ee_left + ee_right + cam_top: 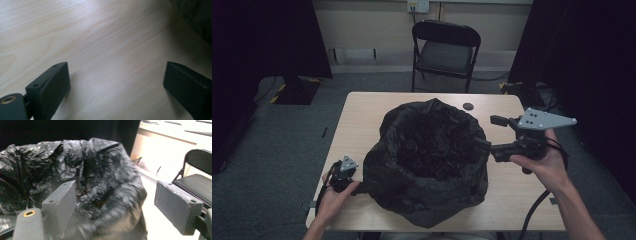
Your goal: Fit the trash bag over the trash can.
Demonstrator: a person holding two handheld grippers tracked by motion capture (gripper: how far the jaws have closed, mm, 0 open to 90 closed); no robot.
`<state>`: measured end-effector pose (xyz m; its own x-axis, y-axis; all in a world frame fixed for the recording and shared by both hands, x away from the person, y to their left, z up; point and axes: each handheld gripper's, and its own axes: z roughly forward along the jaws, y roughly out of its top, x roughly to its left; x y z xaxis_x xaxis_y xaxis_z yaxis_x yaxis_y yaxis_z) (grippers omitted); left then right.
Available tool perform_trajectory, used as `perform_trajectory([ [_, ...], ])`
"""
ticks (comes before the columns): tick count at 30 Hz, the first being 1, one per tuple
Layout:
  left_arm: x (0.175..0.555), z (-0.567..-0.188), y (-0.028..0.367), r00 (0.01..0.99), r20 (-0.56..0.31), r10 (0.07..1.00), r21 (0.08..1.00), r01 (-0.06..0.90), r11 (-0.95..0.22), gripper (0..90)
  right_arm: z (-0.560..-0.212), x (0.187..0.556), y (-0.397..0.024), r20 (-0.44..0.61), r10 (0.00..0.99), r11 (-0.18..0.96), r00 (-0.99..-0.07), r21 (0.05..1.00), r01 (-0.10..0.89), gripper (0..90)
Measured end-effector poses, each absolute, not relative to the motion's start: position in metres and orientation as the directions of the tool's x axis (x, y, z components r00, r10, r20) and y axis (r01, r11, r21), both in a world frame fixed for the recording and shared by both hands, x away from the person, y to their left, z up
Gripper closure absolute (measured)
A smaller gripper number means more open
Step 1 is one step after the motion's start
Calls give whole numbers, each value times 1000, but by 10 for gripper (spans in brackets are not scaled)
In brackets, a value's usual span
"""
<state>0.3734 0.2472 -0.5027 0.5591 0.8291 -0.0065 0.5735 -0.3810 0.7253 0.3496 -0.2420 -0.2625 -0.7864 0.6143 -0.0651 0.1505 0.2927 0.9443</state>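
Right gripper (115,207) hangs released with the bag's (427,160) rim between our jaws, mid-desk (357,115). Left gripper (116,85) sits released too, bag just off to its right.

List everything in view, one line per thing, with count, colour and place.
bin bag: one, black, open-mouthed, in the middle of the table, reaching its near edge.
table: one, light wood, centre of the room.
small round thing: one, dark, on the table beyond the bag; too small to identify.
folding chair: one, black, behind the table's far side.
floor: grey carpet around the table.
left gripper: one, black, jaws open over bare tabletop, by the bag's near left side.
right gripper: one, black with a grey plate, jaws open at the bag's right rim.
hands: two, one on each gripper.
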Motion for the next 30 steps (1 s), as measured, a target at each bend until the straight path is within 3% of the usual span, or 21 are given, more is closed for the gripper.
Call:
perform_trajectory([
  [9, 373, -503, 247, 559, -6, 829, 725, 574, -381, 66, -284, 347, -277, -21, 701, 238, -713, 949, 207, 174],
  [20, 373, -503, 247, 559, -7, 829, 725, 574, -381, 66, -349, 354, -300, 52, 793, 178, -607, 933, 313, 151],
  [30, 373, -503, 247, 558, -6, 830, 725, 574, -381, 65, -385, 357, -300, 30, 844, 193, -536, 914, 357, 150],
])
